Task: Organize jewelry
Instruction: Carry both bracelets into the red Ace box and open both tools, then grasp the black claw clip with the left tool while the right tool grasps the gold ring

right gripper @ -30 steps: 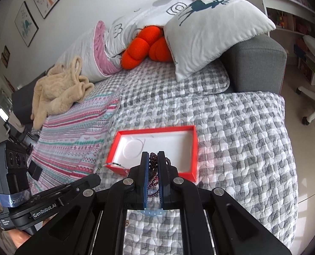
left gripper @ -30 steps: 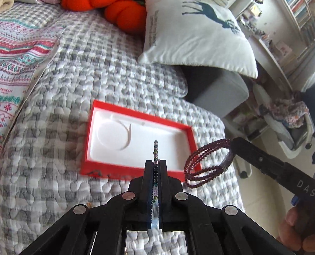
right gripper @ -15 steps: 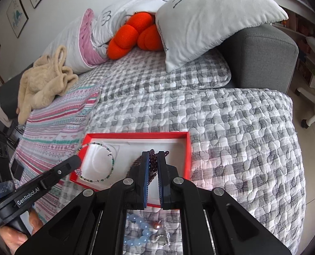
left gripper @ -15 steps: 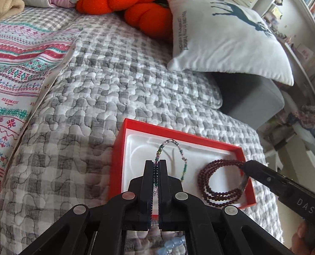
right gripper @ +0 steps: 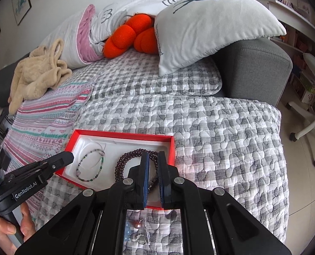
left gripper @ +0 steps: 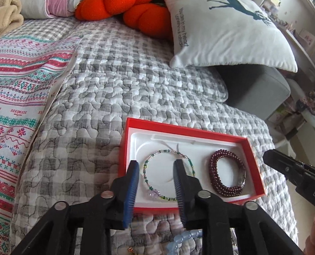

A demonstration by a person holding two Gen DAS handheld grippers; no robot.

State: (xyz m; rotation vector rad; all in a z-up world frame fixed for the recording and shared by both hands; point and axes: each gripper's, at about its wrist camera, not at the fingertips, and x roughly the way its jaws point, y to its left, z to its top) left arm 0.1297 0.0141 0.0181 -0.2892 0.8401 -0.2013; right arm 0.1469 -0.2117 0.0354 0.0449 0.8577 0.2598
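A red tray (left gripper: 178,128) with a white liner lies on the grey checked quilt. A thin multicoloured bead bracelet (left gripper: 168,175) rests flat in its round left recess. My left gripper (left gripper: 156,163) hovers over it with its jaws opening; the bracelet shows between the fingers and no pad presses on it. A dark red bead bracelet (left gripper: 227,174) lies in the tray's right half. My right gripper (right gripper: 153,154) stands over that bracelet (right gripper: 123,163) with its jaws nearly shut. In the left wrist view the right gripper's (left gripper: 270,159) tip is clear of the beads.
On the quilt in front of the tray (right gripper: 119,135) lie a light blue bead bracelet (left gripper: 183,242) and small loose jewellery (right gripper: 141,231). Behind are a deer pillow (left gripper: 227,31), an orange cushion (left gripper: 119,2) and the grey sofa arm (right gripper: 261,68). A hand (right gripper: 6,231) holds the left gripper (right gripper: 68,156).
Both grippers came down to the tray. The left jaws opened and let the thin bracelet drop into the recess. The dark red bracelet now lies flat, with the right tip drawn off it.
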